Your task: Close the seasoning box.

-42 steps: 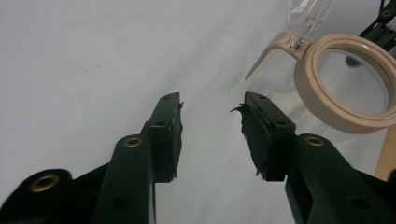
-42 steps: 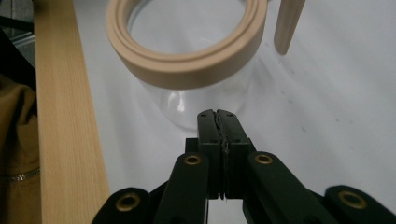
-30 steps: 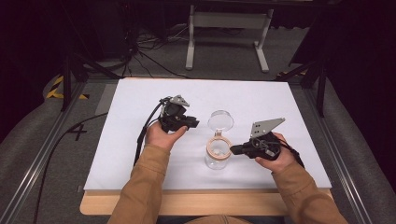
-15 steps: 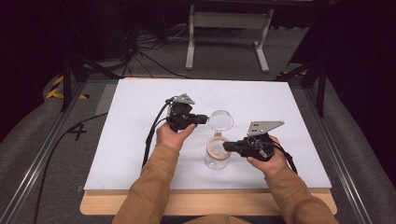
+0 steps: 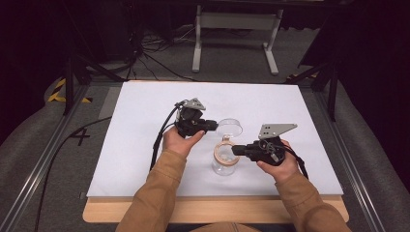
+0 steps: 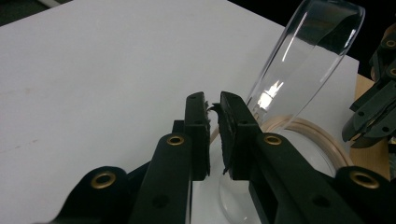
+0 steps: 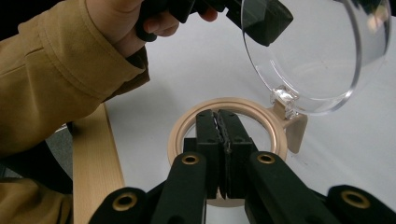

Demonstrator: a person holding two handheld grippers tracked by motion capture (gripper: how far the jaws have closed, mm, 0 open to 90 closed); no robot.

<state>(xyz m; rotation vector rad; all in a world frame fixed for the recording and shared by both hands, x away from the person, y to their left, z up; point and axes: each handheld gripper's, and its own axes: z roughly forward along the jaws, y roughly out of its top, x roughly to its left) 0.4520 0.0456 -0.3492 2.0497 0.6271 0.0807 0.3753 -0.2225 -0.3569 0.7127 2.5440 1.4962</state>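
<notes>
At table centre: jar (image 5: 225, 162) standing upright on the white sheet (image 5: 145, 145), between your two hands
Lid: clear lid (image 5: 230, 127) swung up on its hinge, tilted back above the tan rim (image 7: 187, 122)
Your left gripper (image 5: 213, 124): jaws nearly together, tips at the lid's edge; grip cannot be told
Your right gripper (image 7: 220, 125): jaws pressed together over the jar's near rim
</notes>
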